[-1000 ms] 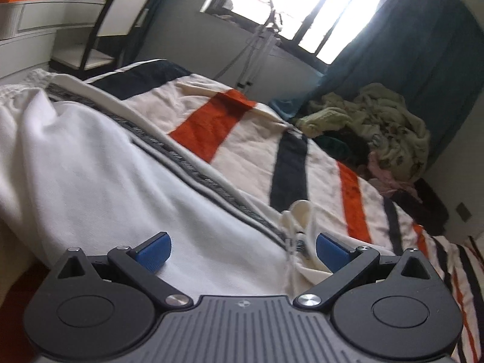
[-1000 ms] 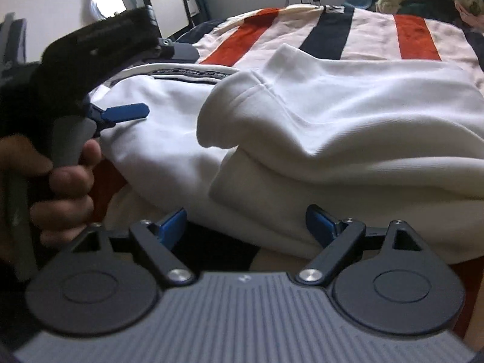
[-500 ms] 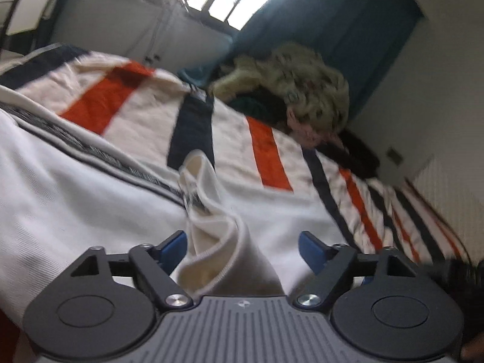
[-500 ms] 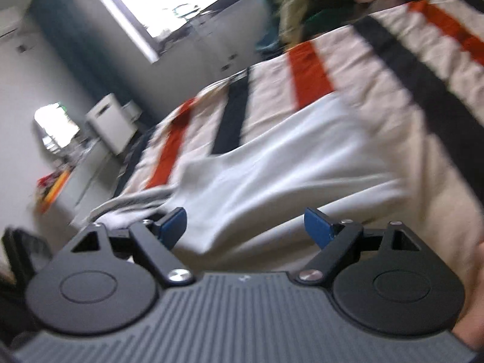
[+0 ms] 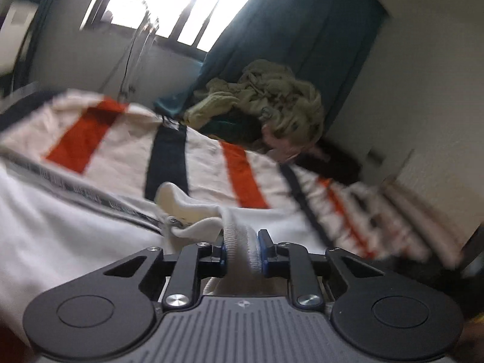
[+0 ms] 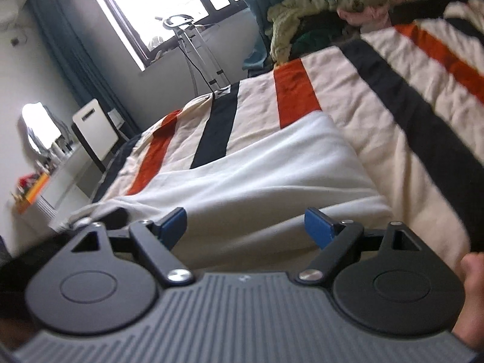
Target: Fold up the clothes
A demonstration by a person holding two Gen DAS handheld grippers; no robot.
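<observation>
— Left gripper (image 5: pixel 242 249)?
— Closing, blue pads already pinching the ribbed edge of the white garment (image 5: pixel 60 236).
— Right gripper (image 6: pixel 246 227)?
— Spread wide, grasping nothing, hovering just above that garment.
— Garment's place?
— Spread flat on the striped bed (image 6: pixel 378 112), near its edge.

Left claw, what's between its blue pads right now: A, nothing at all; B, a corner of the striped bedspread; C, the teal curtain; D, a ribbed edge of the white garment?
D: the left claw is closing on a ribbed edge of the white garment, which bunches up between its blue pads.
</observation>
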